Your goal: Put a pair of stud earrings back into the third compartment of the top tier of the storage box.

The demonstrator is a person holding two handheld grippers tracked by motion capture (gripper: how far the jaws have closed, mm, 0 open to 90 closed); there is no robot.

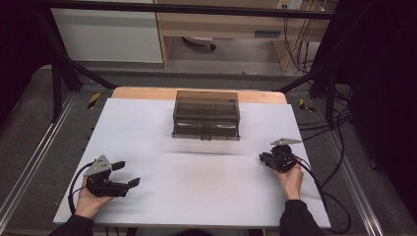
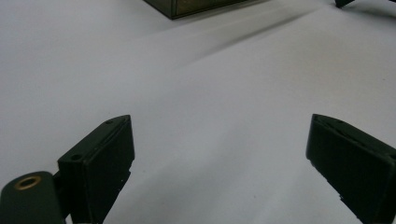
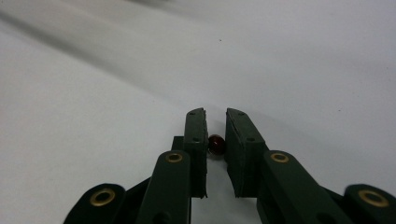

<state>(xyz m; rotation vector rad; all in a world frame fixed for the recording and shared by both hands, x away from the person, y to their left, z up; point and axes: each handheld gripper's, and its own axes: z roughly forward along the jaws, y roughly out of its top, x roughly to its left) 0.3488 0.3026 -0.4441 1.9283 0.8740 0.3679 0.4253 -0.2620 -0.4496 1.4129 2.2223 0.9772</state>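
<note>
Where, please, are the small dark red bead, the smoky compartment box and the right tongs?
dark red bead [image 3: 216, 144]: right gripper view, its rounded front, pinched between the jaws.
smoky compartment box [image 1: 206, 113]: high view, middle of its lid.
right tongs [image 3: 215, 122]: right gripper view, midway between the tips.

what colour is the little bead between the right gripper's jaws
Dark red, glossy. The bead shows best in the right gripper view, pinched by the right gripper.

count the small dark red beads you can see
1: a small dark red round bead pinched between the right gripper's black jaws, just above the white table. More may be hidden inside the smoky translucent plastic box.
</note>
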